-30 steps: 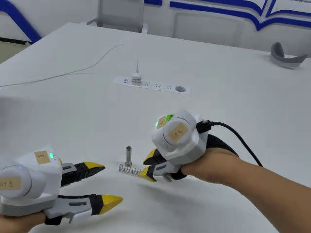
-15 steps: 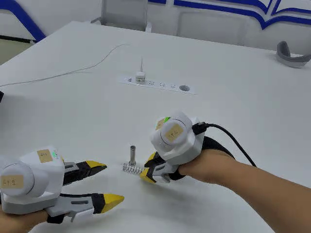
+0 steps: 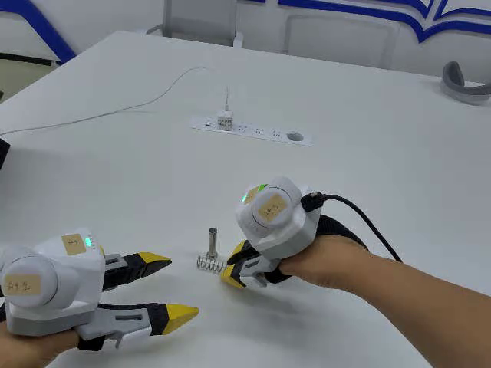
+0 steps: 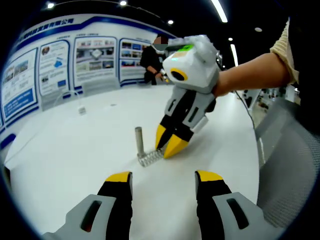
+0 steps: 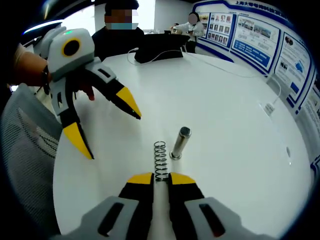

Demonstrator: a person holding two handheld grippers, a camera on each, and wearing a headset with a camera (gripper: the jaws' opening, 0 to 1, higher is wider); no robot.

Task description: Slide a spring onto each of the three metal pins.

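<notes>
A short metal pin (image 3: pixel 212 243) (image 4: pixel 139 142) (image 5: pixel 179 142) stands upright on the white table. A small coil spring (image 3: pixel 209 265) (image 4: pixel 149 158) (image 5: pixel 160 160) lies on its side at the pin's foot. My right gripper (image 3: pixel 232 276) (image 4: pixel 169 145) (image 5: pixel 161 178) is shut on one end of the spring, tips low on the table just right of the pin. My left gripper (image 3: pixel 170 287) (image 4: pixel 162 176) (image 5: pixel 107 125) hovers open at the lower left, a short way from the pin, holding nothing.
A white power strip (image 3: pixel 252 130) with a plugged-in charger and a trailing cable lies further back on the table (image 3: pixel 368 169). A grey curved object (image 3: pixel 464 83) rests at the far right corner. A mesh chair back (image 4: pixel 287 165) stands by the table's edge. People stand beyond the table.
The head camera has tilted, so the scene sits lower in view. My right gripper and the spring have edged slightly toward the pin. The left gripper holds still.
</notes>
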